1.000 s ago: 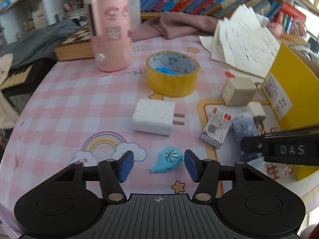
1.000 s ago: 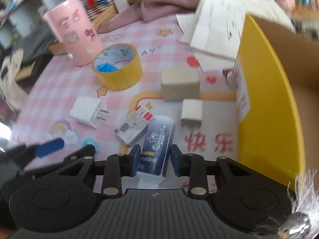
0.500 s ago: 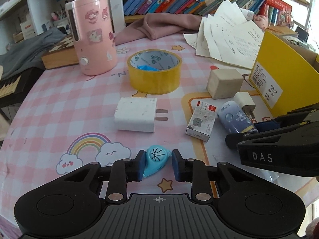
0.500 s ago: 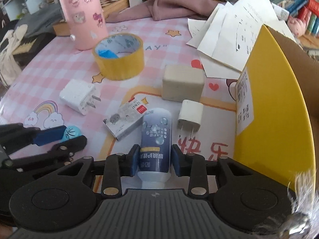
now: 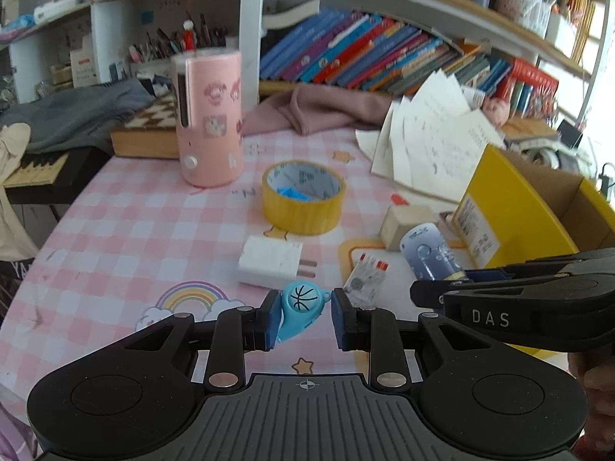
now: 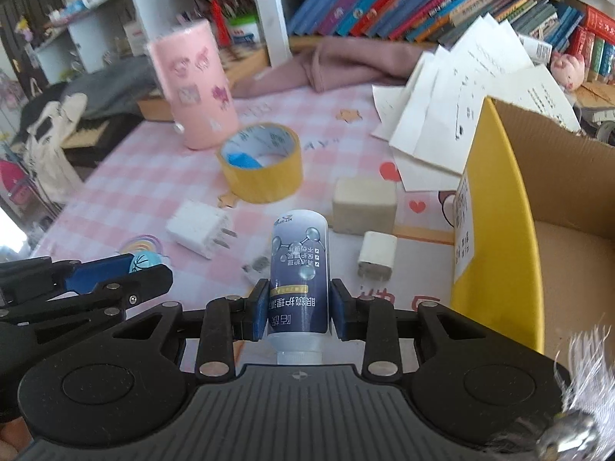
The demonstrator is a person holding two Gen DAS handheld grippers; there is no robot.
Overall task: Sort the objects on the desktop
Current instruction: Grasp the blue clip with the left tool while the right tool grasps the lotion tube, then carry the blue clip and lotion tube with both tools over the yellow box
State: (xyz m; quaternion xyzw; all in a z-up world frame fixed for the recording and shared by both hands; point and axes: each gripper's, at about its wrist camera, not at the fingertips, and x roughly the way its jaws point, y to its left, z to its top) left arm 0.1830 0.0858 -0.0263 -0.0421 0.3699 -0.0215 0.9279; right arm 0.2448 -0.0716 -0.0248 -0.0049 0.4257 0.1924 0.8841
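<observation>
My left gripper is shut on a small blue drop-shaped toy with a basketball print and holds it above the pink checked table. My right gripper is shut on a dark blue bottle and holds it lifted off the table; the bottle also shows in the left wrist view. The open yellow cardboard box stands to the right. On the table lie a white charger, a yellow tape roll, a small printed box, a beige block and a small white plug.
A pink cylinder with stickers stands at the back left beside a chessboard. Loose papers and a pink cloth lie at the back. Bookshelves rise behind the table.
Both grippers have risen and tilted up. The left one closed on the blue toy and lifted it; the right one lifted the bottle off the table.
</observation>
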